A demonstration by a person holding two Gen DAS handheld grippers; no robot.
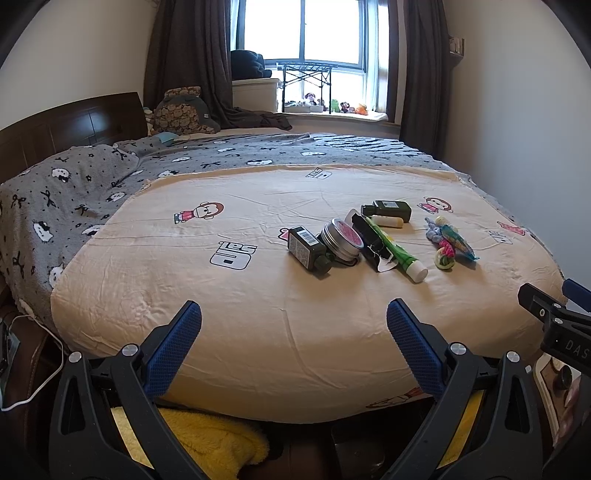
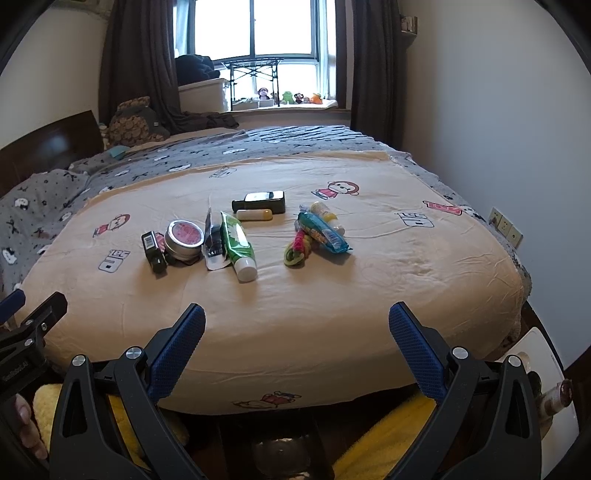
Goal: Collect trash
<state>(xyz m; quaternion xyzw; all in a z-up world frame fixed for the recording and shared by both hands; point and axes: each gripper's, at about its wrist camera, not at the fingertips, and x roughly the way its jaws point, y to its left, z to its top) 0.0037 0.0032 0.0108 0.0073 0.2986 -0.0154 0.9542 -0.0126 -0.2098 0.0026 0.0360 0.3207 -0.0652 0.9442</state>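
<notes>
Both claws hang above the near edge of the bed (image 1: 258, 325), empty and well short of the clutter. The left claw (image 1: 294, 321) has its blue-padded fingers (image 1: 177, 343) spread wide apart, and the right claw (image 2: 297, 323) is spread just as wide, nothing between its pads (image 2: 415, 350). The trash lies in a loose cluster on the cream cartoon-print sheet (image 2: 388, 280), toward the middle of the bed. At the left end of the cluster, a dark green bottle (image 1: 308, 249) with a barcode label lies on its side, touching a round metal tin (image 1: 340, 238) with a pink lid. Just beside the tin lies a black sachet (image 1: 369, 240), and a green tube (image 1: 400, 254) with a white cap rests against it, cap pointing toward the near edge. Behind these a second dark bottle (image 1: 389, 209) lies flat with a small cream-coloured tube (image 1: 388, 220) right in front of it. To the right, a little apart from the rest, sits a colourful wrapper (image 2: 325, 232) touching a bundle of bright hair ties (image 2: 297, 249). A grey patterned blanket (image 1: 92, 192) covers the far side of the bed and its head end, under the window (image 1: 303, 33).
</notes>
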